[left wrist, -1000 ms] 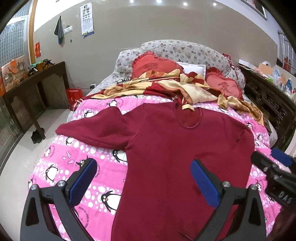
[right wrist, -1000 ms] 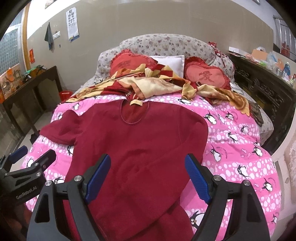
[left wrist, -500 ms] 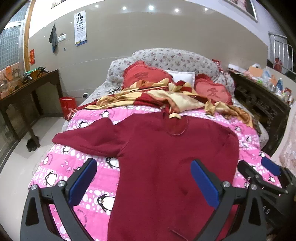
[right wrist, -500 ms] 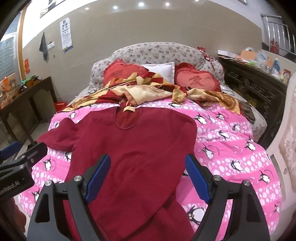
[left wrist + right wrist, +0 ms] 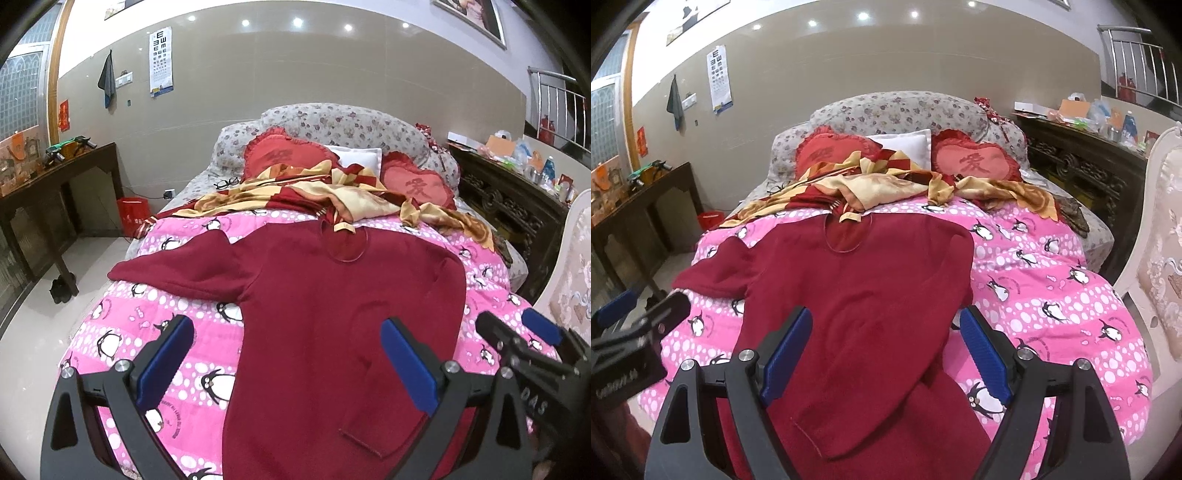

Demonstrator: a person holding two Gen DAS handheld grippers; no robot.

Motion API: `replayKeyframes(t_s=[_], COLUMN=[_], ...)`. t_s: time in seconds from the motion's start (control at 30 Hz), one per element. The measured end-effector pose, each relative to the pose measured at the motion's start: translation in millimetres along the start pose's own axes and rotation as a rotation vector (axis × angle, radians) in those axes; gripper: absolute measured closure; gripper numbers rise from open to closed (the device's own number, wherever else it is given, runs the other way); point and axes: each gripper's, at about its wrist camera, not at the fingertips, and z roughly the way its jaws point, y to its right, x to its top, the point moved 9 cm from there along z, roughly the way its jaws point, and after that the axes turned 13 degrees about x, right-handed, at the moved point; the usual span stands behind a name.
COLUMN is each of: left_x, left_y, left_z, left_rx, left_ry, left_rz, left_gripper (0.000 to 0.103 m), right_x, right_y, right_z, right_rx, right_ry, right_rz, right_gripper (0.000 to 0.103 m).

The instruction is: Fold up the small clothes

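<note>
A dark red sweater (image 5: 325, 314) lies flat on a pink penguin quilt (image 5: 147, 332), neck toward the headboard. Its right sleeve is folded over the body; its left sleeve (image 5: 173, 269) stretches out to the left. My left gripper (image 5: 288, 354) is open and empty, held above the lower part of the sweater. My right gripper (image 5: 886, 350) is open and empty above the sweater (image 5: 849, 295) and its folded sleeve. Each gripper shows at the edge of the other's view: the right one in the left wrist view (image 5: 524, 343), the left one in the right wrist view (image 5: 639, 314).
A crumpled red and yellow blanket (image 5: 332, 192) and two red heart pillows (image 5: 284, 155) lie at the head of the bed. A dark wooden table (image 5: 55, 192) stands left, a carved dark cabinet (image 5: 517, 206) right, and a pale padded chair (image 5: 1160, 229) at the right edge.
Both grippers have pulled back and risen from the sweater, so more of the bed and room shows. Both stay open. The sweater has not moved.
</note>
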Motion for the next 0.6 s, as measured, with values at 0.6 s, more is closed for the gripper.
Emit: replayKeyframes(t_s=[0.6], left_x=[-16.8], left_y=[-10.4], left_z=[18.0], left_rx=[0.025], left_ry=[-0.021], left_rz=[0.004], left_gripper=[0.000], right_x=[-7.9], right_y=[-11.1], right_z=[28.7], right_rx=[0.041], right_ry=[0.002], right_rz=[0.056], right_gripper=[0.014])
